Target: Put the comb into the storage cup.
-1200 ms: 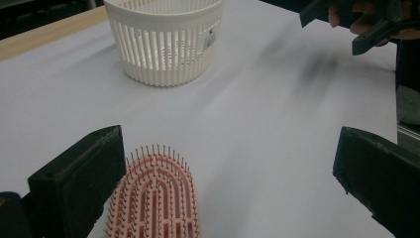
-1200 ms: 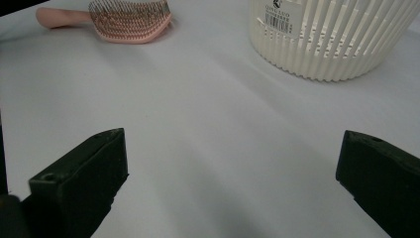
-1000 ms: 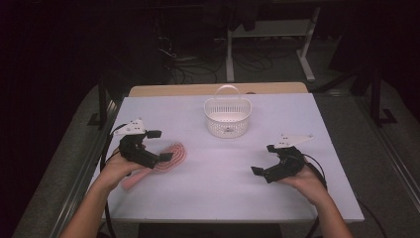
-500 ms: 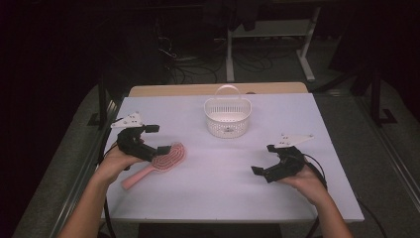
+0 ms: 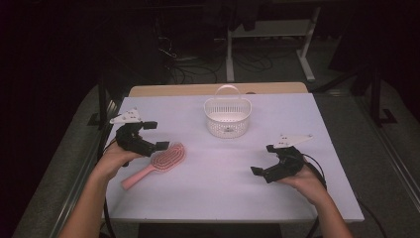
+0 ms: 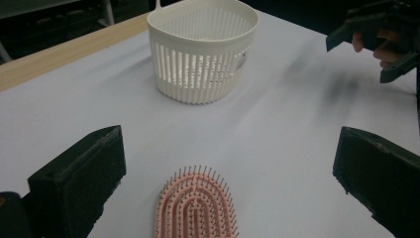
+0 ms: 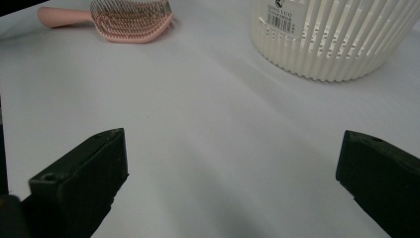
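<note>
A pink hairbrush [image 5: 157, 162] lies bristles-up on the white table [image 5: 223, 198], left of centre, with its handle pointing toward the near left. My left gripper [image 5: 156, 135] hovers just behind and left of the brush head, open and holding nothing. In the left gripper view the brush head [image 6: 195, 210] lies between and below the wide-apart jaws of that gripper [image 6: 230, 163]. My right gripper [image 5: 262, 159] rests open near the table's right front, nothing in it. The right gripper view has its gripper [image 7: 233, 168] over bare table, the hairbrush [image 7: 131, 15] far off.
A white slotted basket [image 5: 228, 117] with a hoop handle stands at the back centre; its wall [image 6: 203, 49] [image 7: 337, 39] is in both gripper views. The other hand's gripper [image 6: 386, 34] is at the left gripper view's top right. A wooden strip [image 5: 198, 89] edges the table's far side.
My left gripper has drawn back and to the far left, off the hairbrush, which now lies fully uncovered in about the same place. The right gripper has not moved.
</note>
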The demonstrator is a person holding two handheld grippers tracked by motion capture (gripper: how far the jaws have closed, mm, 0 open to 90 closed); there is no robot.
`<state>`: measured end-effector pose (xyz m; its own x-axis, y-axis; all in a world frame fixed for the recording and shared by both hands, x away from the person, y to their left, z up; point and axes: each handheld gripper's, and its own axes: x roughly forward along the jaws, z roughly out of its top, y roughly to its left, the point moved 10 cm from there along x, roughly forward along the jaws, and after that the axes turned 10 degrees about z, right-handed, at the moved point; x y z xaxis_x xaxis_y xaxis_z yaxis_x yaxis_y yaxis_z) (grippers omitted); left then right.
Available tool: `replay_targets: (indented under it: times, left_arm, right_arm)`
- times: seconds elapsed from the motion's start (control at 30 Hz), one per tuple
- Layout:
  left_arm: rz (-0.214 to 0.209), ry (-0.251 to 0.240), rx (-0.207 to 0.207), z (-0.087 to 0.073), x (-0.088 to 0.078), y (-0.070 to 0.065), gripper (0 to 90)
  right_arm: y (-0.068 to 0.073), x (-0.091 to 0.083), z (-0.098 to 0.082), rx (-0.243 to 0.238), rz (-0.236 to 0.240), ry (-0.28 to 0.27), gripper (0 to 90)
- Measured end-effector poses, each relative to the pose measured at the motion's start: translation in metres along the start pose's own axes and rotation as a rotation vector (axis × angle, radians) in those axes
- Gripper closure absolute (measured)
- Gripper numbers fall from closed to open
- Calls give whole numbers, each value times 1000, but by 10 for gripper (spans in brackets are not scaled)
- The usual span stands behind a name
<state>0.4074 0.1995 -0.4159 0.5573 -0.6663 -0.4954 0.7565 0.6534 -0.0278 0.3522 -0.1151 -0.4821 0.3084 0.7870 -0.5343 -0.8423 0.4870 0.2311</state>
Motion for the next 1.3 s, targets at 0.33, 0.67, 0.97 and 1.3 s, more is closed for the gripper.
replay_targets:
  times: [0.33,0.67,0.97,1.3]
  left_arm:
    - [29,13,-2,-2,-2,8,0]
    - [75,31,-4,-6,-12,23,0]
    - [87,36,-6,-7,-17,27,0]
    - [107,69,4,-11,-19,30,0]
  right_arm:
    - [1,-1,0,-2,0,-2,0]
    - [1,-1,0,-3,-1,-3,0]
    - [1,-1,0,4,-1,-4,0]
    - [1,-2,1,7,3,-16,0]
